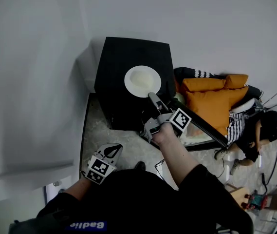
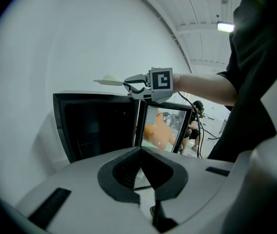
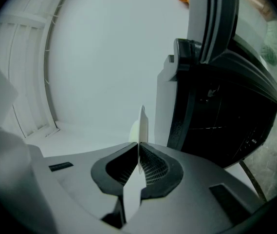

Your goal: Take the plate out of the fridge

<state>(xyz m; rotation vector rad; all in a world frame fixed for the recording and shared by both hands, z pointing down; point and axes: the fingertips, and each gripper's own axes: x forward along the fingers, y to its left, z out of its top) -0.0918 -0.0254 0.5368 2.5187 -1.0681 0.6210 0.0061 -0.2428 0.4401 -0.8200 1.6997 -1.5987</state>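
Observation:
A white round plate (image 1: 142, 81) hangs level over the top of the black mini fridge (image 1: 128, 52). My right gripper (image 1: 153, 97) is shut on the plate's near rim. In the right gripper view the plate (image 3: 142, 126) shows edge-on, clamped between the jaws of that gripper (image 3: 138, 147), with the fridge (image 3: 216, 126) to the right. The fridge door (image 1: 201, 126) stands open to the right. My left gripper (image 1: 111, 150) stays low at the left, in front of the fridge, jaws together and empty. From the left gripper view, the plate (image 2: 110, 81) sits above the fridge (image 2: 99, 126).
Orange cushions (image 1: 211, 99) lie right of the fridge, behind the open door. A person (image 1: 262, 130) sits on the floor at the far right. White walls close in behind and left of the fridge. Speckled floor (image 1: 99, 130) lies in front.

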